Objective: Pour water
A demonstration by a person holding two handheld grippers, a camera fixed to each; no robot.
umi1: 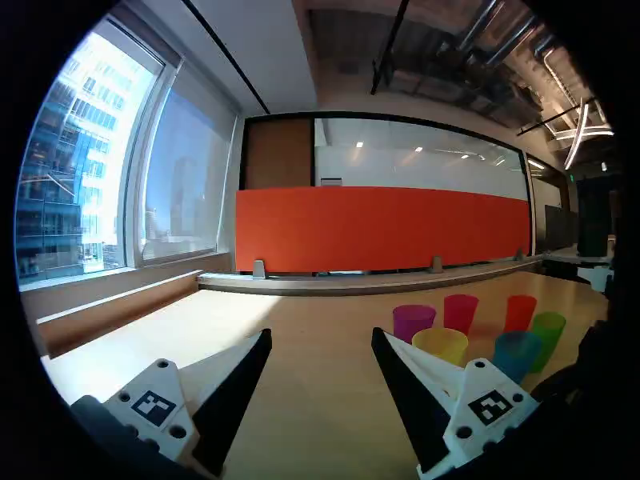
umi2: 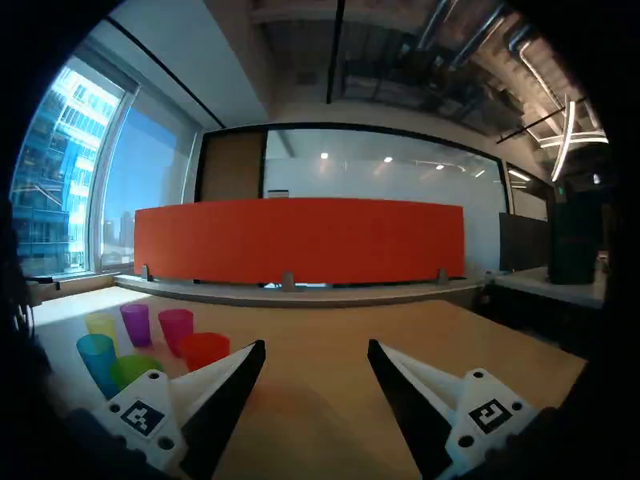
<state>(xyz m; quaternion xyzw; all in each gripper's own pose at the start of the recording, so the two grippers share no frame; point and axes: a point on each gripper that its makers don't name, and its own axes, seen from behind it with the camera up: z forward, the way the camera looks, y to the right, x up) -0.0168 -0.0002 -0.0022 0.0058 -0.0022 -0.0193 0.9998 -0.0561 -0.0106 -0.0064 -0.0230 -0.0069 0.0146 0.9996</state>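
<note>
From my seat I see a pale wooden table (umi1: 320,384) closed off at its far edge by an orange divider (umi1: 376,228), with a glass wall (umi1: 416,156) behind it. Tall windows (umi1: 80,160) on the left (glass towers outside) throw sun across the wood. Overhead, exposed pipes (umi1: 480,40) and strip lights (umi1: 578,136) cross a dark ceiling.

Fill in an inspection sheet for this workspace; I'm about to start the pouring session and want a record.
Surface: light wooden table, sunlit on the window side.
Job's things: six upright plastic cups in one cluster: purple cup, pink cup, red cup, green cup, yellow cup, blue cup.
Clutter: nothing seen.
Grippers: left gripper and right gripper both open, holding nothing.
Cables: nothing seen.
Surroundings: orange divider panel, large window, ceiling pipes.
</note>
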